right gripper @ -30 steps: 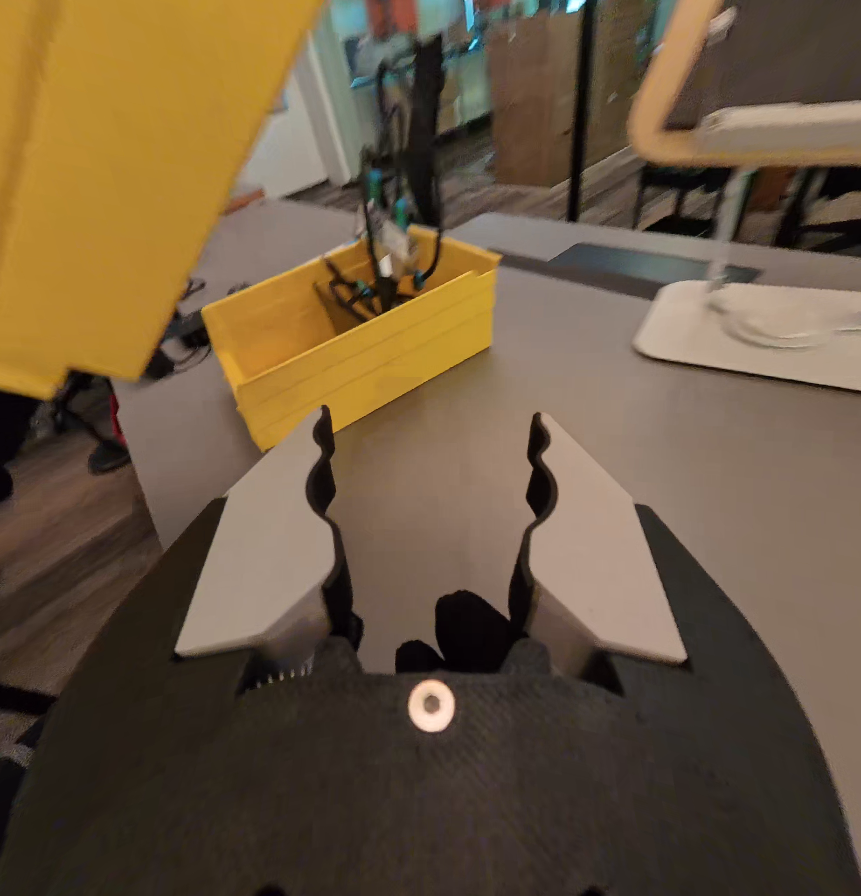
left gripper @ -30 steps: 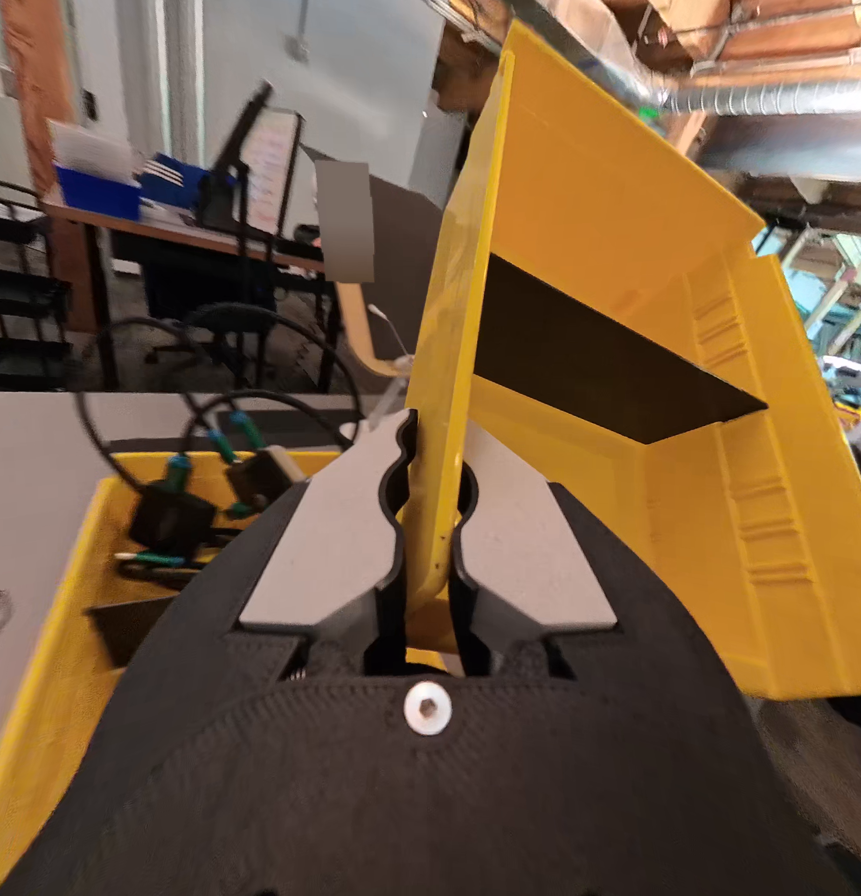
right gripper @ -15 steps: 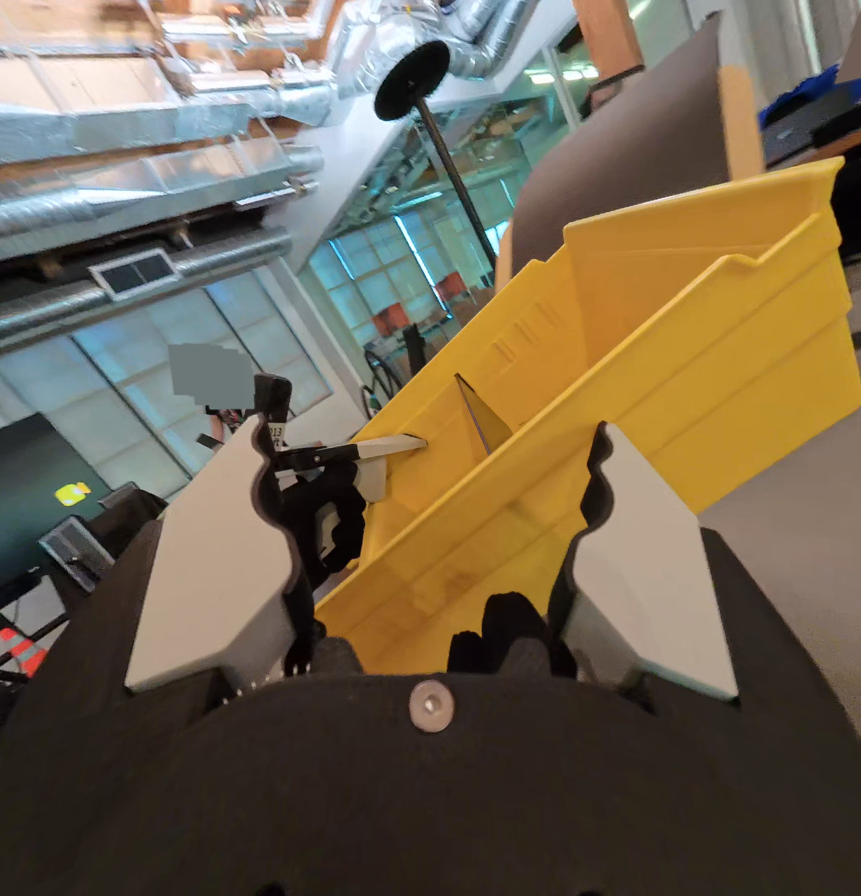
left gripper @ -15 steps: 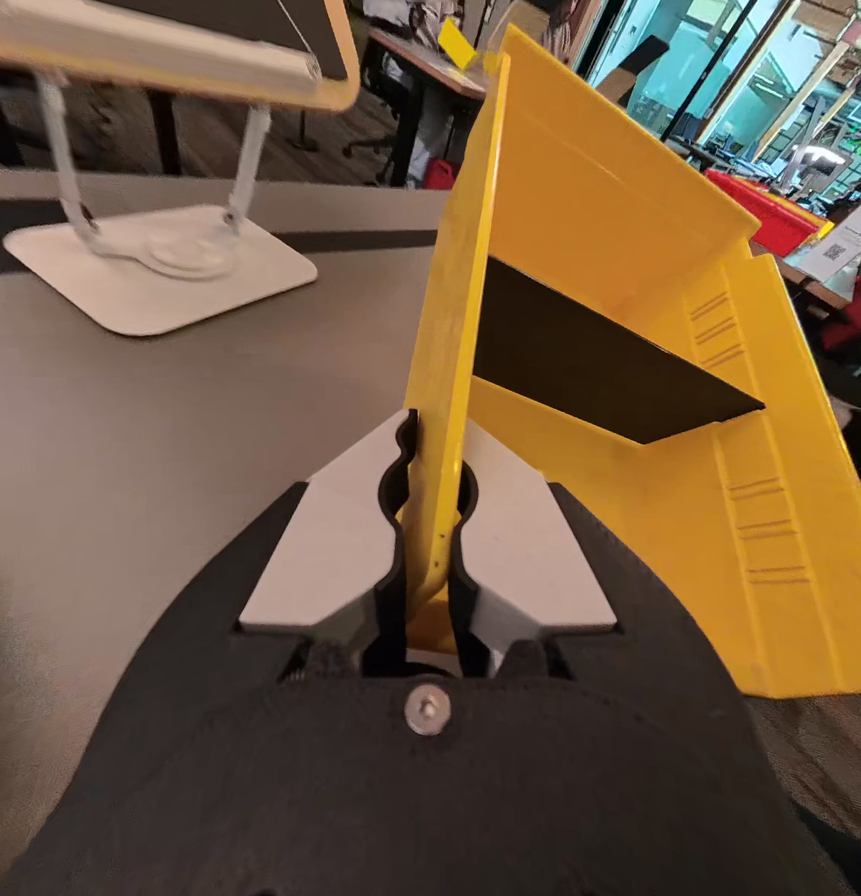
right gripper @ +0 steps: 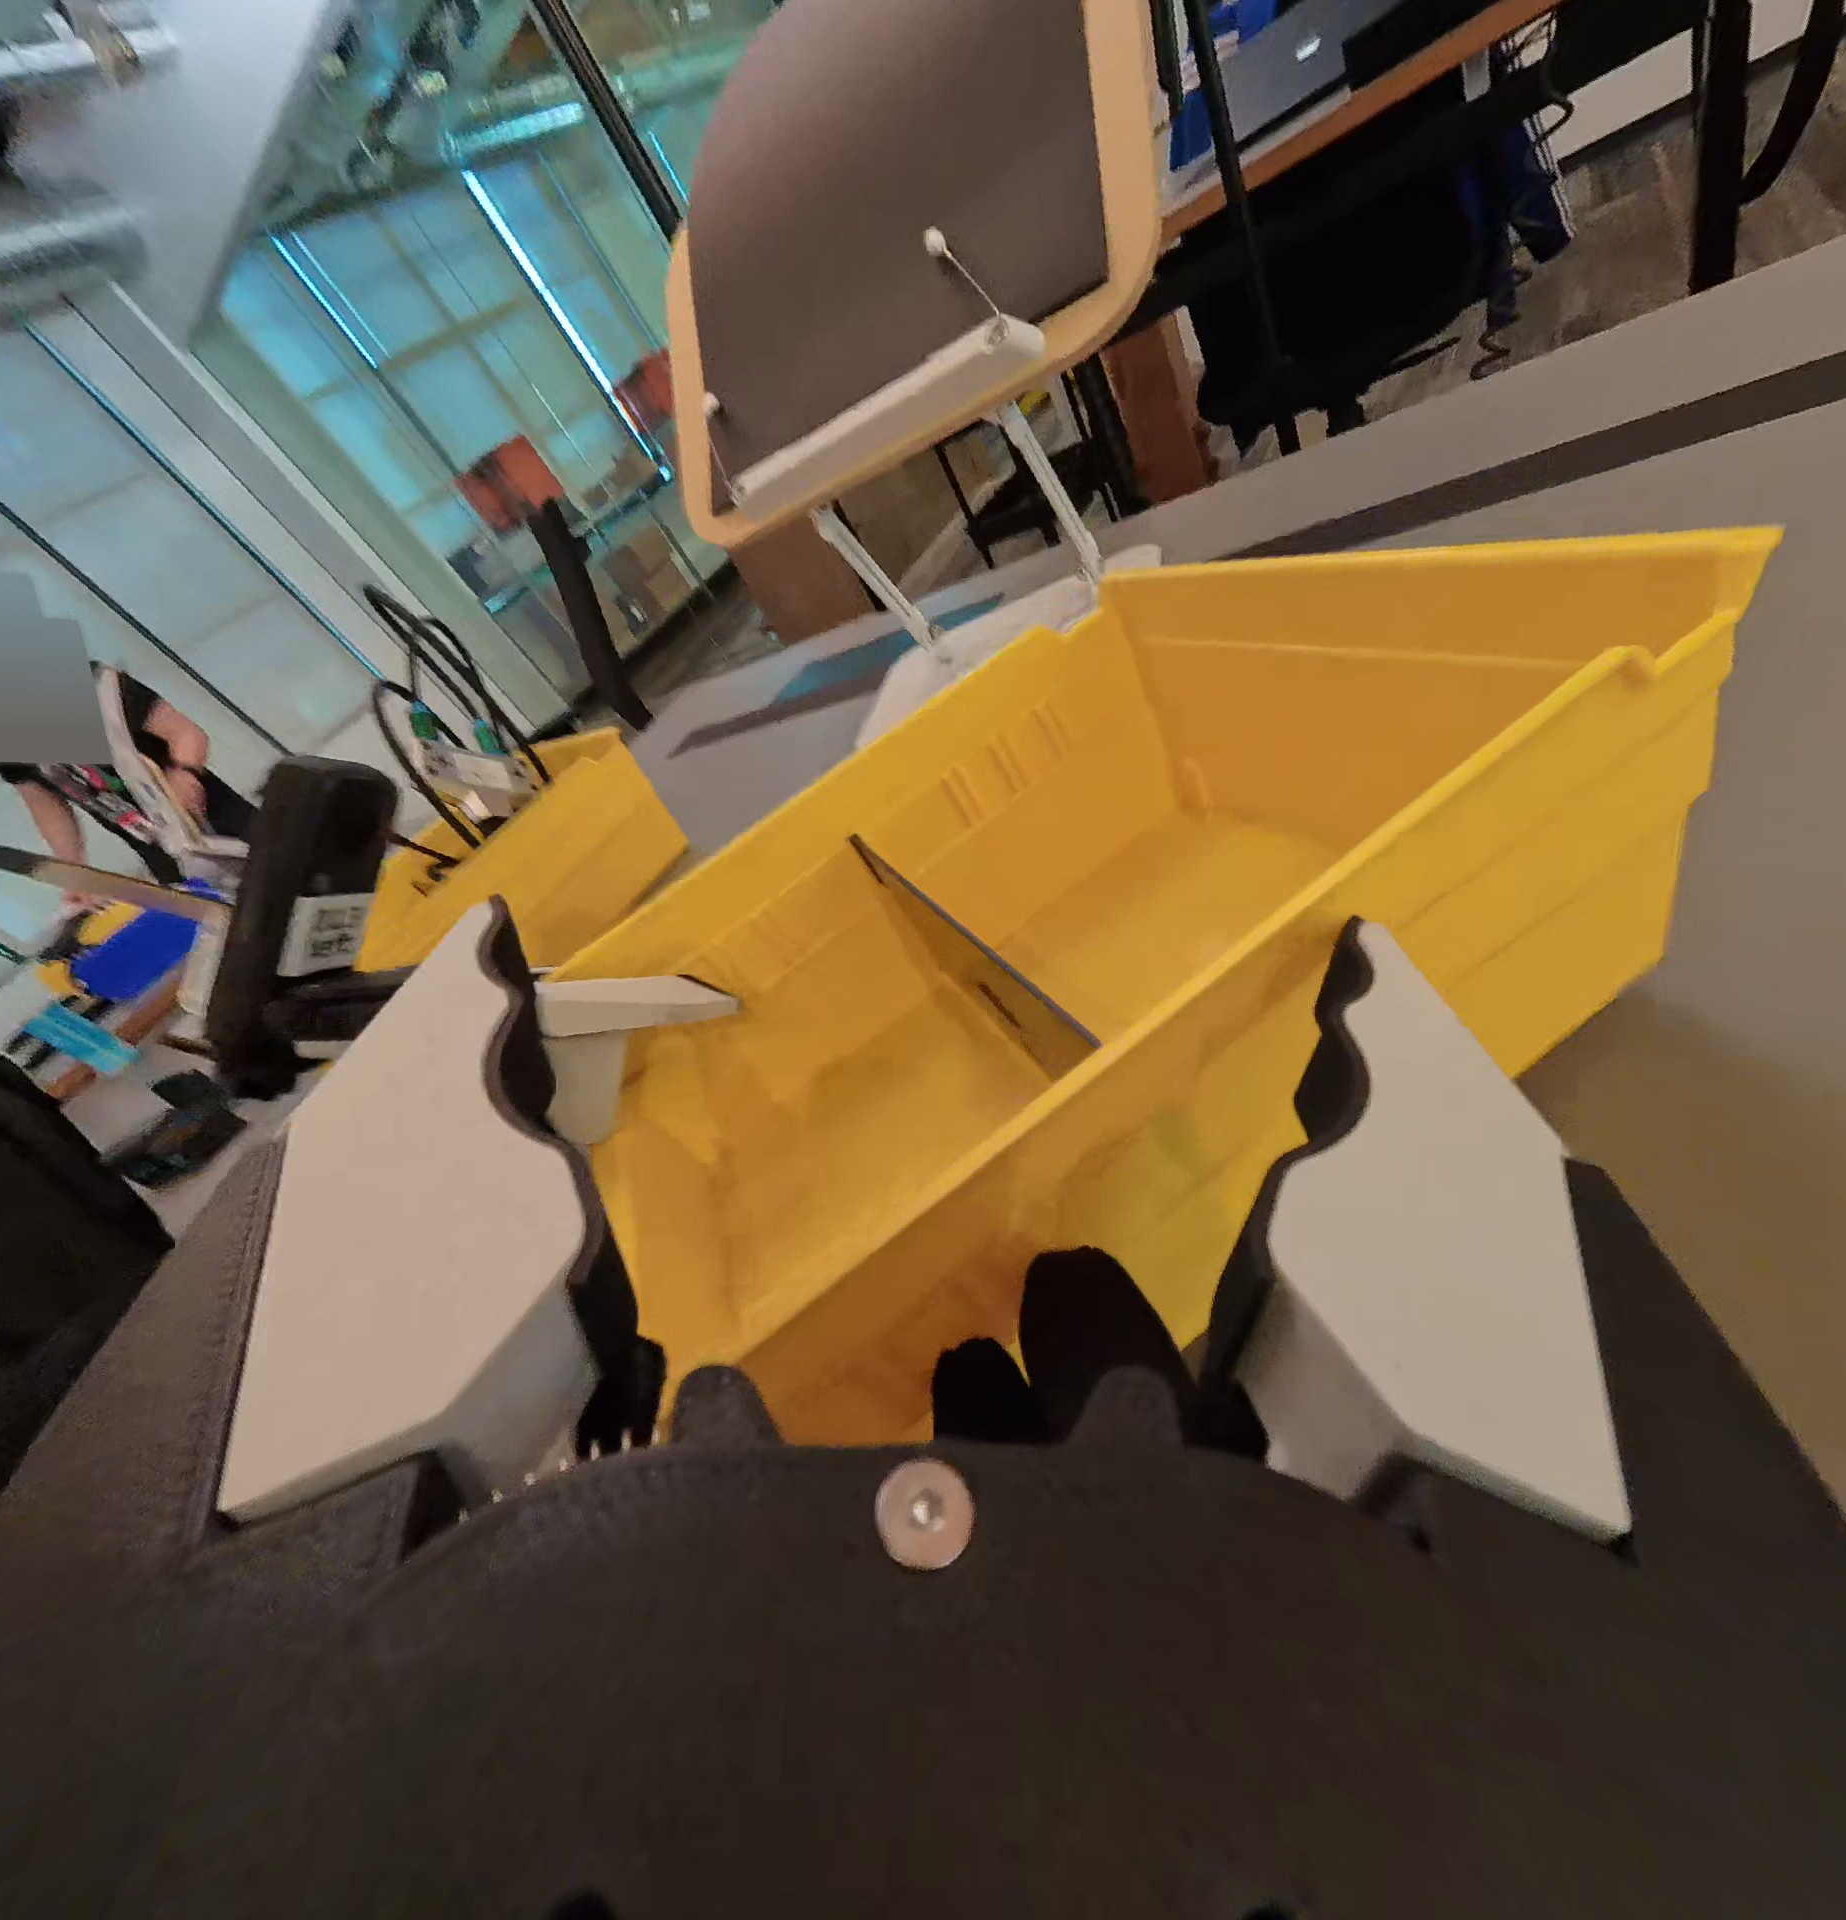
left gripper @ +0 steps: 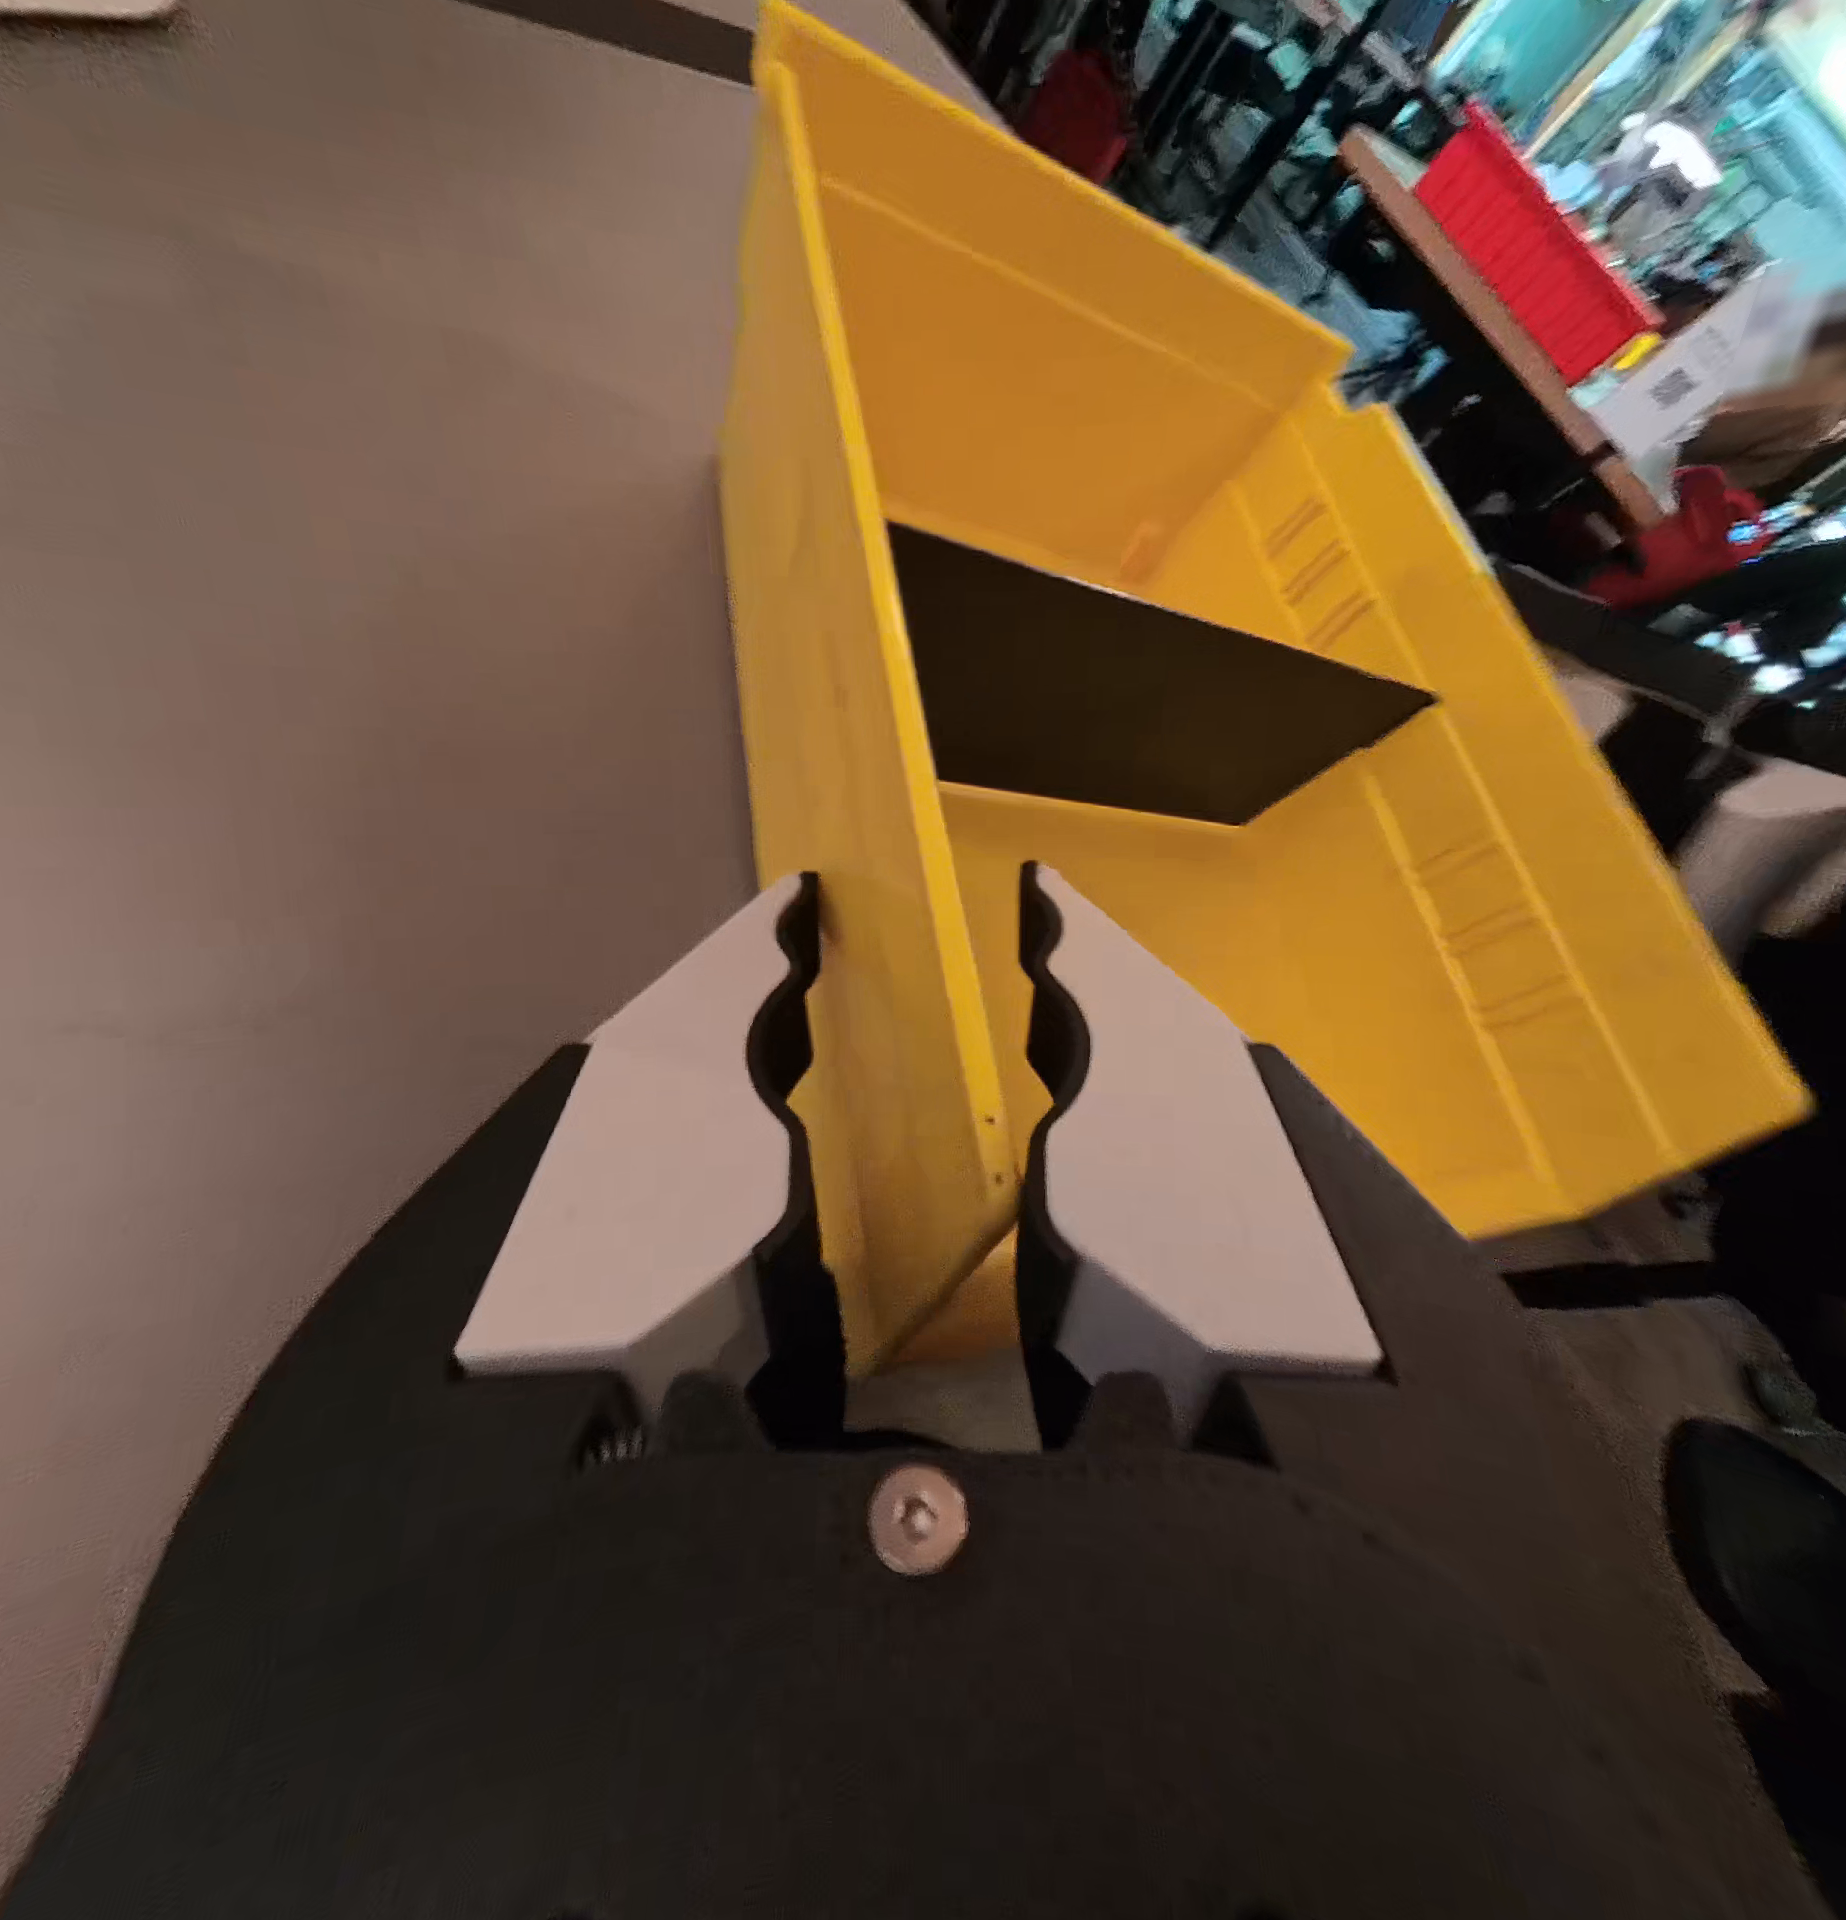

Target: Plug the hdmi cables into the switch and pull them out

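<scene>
Jaws of the left gripper are standing apart and are straddling the near side wall of an empty yellow bin. A gap is showing beside the wall, so the fingers are not clamping it. Jaws of the right gripper are spread wide and are holding nothing. That gripper is hovering over the near corner of the same bin.

The empty bin is lying on the grey table, apparently with its base on the surface. A black divider is crossing its middle. Both compartments are showing bare.

In the right wrist view, a second yellow bin is sitting at 10 o'clock, well apart from both grippers. Black hdmi cables with green connectors are looping up out of it. A small pale box among them is probably the switch; the view is too distant to confirm this, or to show whether any connector is seated.

Progress assessment: plugging and unplugging are not showing as started. Neither gripper is touching a cable or the switch. The current step is looking like bin placement. Remaining: fetching the cables and switch, inserting each connector, then withdrawing each one.
</scene>
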The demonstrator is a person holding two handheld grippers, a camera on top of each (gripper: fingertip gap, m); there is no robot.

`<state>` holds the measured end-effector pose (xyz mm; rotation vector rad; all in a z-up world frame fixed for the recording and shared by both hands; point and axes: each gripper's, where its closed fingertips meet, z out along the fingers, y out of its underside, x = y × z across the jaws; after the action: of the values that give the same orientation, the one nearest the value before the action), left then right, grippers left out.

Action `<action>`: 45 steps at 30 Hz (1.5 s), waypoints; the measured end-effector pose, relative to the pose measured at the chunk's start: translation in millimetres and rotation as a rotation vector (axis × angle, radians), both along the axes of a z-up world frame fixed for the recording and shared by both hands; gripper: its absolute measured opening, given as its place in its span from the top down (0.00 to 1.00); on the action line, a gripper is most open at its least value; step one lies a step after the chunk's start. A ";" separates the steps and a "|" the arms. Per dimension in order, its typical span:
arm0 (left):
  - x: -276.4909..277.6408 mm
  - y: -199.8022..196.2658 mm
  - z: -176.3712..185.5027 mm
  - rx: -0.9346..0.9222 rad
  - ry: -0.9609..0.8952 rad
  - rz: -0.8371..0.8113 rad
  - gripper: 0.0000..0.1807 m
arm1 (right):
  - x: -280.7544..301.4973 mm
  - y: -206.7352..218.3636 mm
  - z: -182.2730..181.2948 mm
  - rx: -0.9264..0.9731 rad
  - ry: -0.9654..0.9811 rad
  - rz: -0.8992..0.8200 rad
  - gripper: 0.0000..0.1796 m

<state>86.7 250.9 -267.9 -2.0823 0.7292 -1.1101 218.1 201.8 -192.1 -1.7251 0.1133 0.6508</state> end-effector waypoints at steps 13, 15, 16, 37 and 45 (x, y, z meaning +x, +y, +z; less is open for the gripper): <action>75.9 -83.3 9.5 -0.126 -0.093 -0.227 0.60 | 93.5 13.1 -26.4 -0.170 -0.335 -0.060 0.37; 89.6 -86.5 11.0 -0.152 -0.114 -0.243 0.60 | 110.2 13.9 -31.3 -0.204 -0.405 -0.068 0.40; 97.1 -88.2 12.3 -0.174 -0.130 -0.252 0.59 | 119.6 14.8 -33.9 -0.217 -0.460 -0.074 0.41; 166.2 -104.5 56.5 -0.233 -0.245 -0.439 0.58 | 281.7 36.5 -56.8 -0.378 -0.895 -0.224 0.78; 18.3 -39.5 114.7 0.092 -0.151 -0.217 0.59 | 304.3 45.7 -53.6 -0.354 -0.939 -0.226 0.74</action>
<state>104.9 211.4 -153.2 -1.8524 0.9292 -1.3112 522.4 247.5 -245.7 -2.1539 -0.2477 -0.4040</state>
